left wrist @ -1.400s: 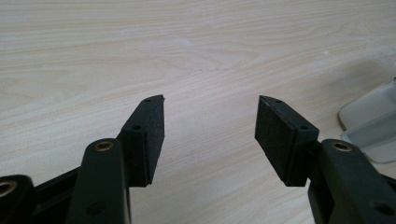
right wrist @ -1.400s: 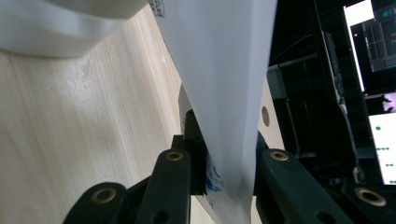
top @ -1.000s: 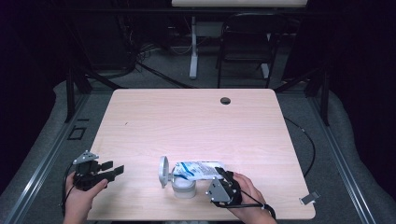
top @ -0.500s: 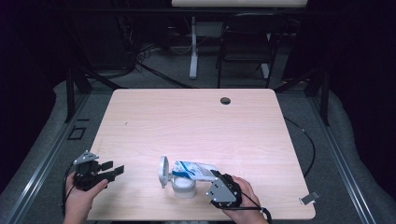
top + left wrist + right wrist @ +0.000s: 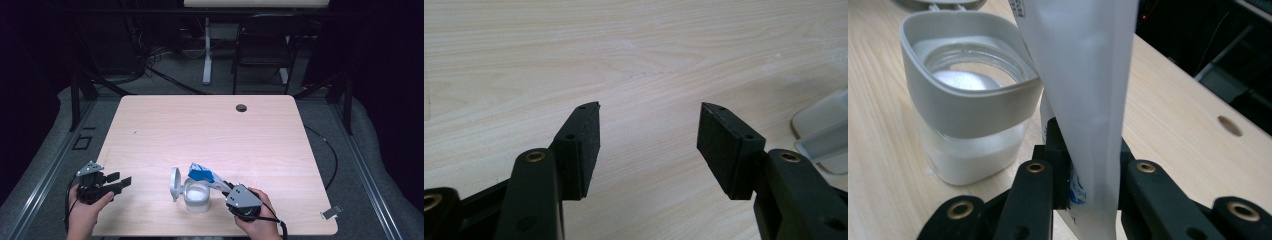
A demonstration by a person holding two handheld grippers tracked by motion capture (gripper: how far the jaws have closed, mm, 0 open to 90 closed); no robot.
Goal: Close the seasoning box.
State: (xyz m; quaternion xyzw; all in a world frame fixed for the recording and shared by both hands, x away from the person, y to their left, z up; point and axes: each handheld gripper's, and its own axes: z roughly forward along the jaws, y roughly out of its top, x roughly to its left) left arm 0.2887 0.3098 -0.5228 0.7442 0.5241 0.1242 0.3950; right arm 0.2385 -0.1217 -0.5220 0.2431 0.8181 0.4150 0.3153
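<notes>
A clear jar (image 5: 196, 196) with a grey collar stands near the table's front edge, its hinged lid (image 5: 175, 183) flipped open to the left. White powder lies inside the jar (image 5: 968, 115). My right gripper (image 5: 221, 186) is shut on the lower end of a white and blue pouch (image 5: 202, 174), which leans over the jar's right side. In the right gripper view the pouch (image 5: 1083, 75) rises between the right gripper's (image 5: 1088, 150) jaws beside the jar's rim. My left gripper (image 5: 120, 181) rests at the front left, open and holding nothing (image 5: 649, 132).
The light wooden table (image 5: 210, 130) has a round cable hole (image 5: 241, 107) near its far edge. The jar's lid (image 5: 824, 135) shows at the right of the left gripper view. A chair (image 5: 262, 50) and desk legs stand beyond the table.
</notes>
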